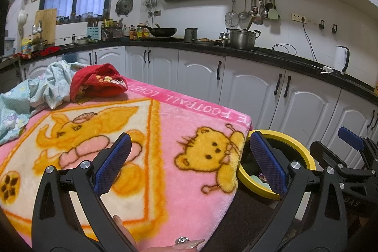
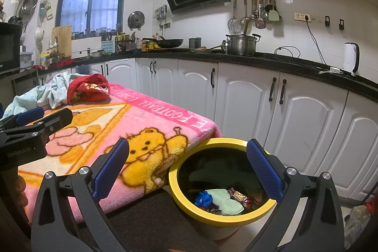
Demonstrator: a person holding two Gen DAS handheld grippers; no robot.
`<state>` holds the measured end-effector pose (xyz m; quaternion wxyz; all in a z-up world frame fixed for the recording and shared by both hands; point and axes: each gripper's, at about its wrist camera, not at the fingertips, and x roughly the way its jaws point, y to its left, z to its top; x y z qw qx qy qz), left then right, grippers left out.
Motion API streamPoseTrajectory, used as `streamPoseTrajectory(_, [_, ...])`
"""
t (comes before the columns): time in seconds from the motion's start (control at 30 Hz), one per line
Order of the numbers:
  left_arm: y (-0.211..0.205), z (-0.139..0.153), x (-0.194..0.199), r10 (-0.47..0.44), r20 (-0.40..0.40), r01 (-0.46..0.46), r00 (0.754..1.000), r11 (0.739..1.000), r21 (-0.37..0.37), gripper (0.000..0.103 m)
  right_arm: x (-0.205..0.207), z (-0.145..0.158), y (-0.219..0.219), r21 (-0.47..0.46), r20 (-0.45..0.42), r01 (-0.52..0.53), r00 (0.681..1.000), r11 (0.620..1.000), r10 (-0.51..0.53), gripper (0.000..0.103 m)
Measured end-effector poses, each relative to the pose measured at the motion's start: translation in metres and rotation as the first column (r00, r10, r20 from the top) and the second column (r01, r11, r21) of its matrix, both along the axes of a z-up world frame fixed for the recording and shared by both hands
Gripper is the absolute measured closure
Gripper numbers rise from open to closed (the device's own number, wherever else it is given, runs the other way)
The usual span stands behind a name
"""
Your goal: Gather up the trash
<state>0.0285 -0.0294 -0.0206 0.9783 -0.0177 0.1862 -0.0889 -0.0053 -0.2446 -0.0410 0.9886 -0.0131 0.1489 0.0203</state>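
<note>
A: Where is the trash?
B: In the bin (image 2: 226,214), the yellow-rimmed one on the floor just beside the corner of the bench. At its bottom lie a green cloth (image 2: 226,201), a blue crumpled piece (image 2: 203,197) and some wrappers (image 2: 239,196).

A: And the tools?
B: The right tool (image 2: 187,168) hangs above the bin's near rim, its blue pads spread wide with nothing between them. The left tool (image 1: 191,162) is also spread wide and holds nothing; it hovers over the pink blanket (image 1: 165,129) that covers the bench.

A: Anything on the blanket?
B: At the far end, a red cloth (image 1: 96,84) touching a pale blue crumpled cloth (image 1: 47,86).
</note>
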Motion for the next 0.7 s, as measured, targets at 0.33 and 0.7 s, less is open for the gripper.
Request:
streamPoseTrajectory(0.33, [0.001,-0.003,0.002,-0.003,-0.02,0.003,1.0,1.0,0.0,0.011,0.0,0.001,0.0,0.001,-0.002,0.001,1.0,1.0,-0.001,0.006])
streamPoseTrajectory(0.7, [0.161,0.012,0.015,0.424,-0.202,-0.433,0.883,0.901,0.002,0.011,0.03,0.014,0.086,-0.031,-0.071,-0.3,0.952,0.953,0.297,0.006])
